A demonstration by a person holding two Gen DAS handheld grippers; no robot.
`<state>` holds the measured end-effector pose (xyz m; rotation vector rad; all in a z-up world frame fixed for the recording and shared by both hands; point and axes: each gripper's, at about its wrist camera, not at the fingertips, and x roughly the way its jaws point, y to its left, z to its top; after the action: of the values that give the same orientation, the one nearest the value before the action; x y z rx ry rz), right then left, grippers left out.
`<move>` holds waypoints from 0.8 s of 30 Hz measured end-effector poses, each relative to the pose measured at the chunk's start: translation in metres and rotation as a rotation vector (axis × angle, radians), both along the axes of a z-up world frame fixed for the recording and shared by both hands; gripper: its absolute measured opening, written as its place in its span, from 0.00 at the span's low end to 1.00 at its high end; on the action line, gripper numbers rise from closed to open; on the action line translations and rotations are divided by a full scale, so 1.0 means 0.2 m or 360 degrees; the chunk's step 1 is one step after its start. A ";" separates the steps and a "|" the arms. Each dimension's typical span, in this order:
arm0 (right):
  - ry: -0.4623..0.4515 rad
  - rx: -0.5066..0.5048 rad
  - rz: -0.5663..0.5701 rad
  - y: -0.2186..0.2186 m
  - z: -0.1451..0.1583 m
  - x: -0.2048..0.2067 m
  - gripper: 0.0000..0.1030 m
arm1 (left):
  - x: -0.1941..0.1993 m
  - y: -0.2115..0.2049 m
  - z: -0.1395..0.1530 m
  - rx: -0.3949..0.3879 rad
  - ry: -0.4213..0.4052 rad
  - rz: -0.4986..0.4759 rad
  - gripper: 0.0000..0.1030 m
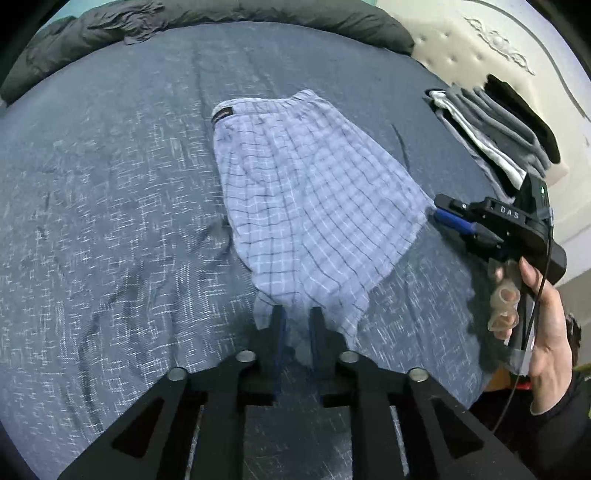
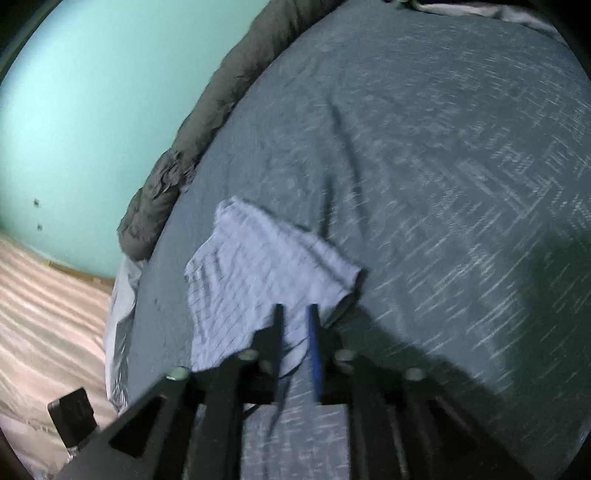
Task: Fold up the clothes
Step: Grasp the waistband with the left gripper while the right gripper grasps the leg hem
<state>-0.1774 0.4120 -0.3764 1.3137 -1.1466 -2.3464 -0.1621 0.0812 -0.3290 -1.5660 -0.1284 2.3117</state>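
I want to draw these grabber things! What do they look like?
Each tool is black plastic with two straight fingers lined with blue pads. The left tool has round silver bolts behind its fingers. The right tool reads "DAS" in white, shows a tiny green light and trails a thin black cable. The right hand has a dark sleeve.

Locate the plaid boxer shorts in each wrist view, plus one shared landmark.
Left wrist: plaid boxer shorts lie centre frame on the bed, waistband far, hem at the left gripper.
Right wrist: the shorts sit low, left of centre, at the right gripper.
Shared landmark: the dark grey duvet bunched along the bed's far edge.
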 end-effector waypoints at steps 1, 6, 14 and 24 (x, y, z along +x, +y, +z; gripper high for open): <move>-0.0018 -0.0002 -0.0013 0.01 -0.02 -0.01 0.29 | 0.00 0.00 -0.01 0.0001 -0.0003 0.0005 0.16; -0.0016 0.0064 -0.0027 0.03 -0.03 -0.04 0.29 | -0.02 0.00 -0.05 -0.0008 -0.0023 0.0003 0.16; -0.0001 0.0133 -0.0010 0.06 -0.05 -0.07 0.02 | -0.08 -0.07 -0.04 0.0003 0.0000 0.0071 0.16; -0.0028 0.0165 -0.0035 0.09 -0.06 -0.09 0.02 | -0.35 -0.18 -0.03 0.0079 0.0067 0.0244 0.32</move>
<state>-0.1950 0.4302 -0.3883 1.3649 -1.0623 -2.4448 -0.2321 0.0449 -0.3357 -1.5309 -0.3028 2.4359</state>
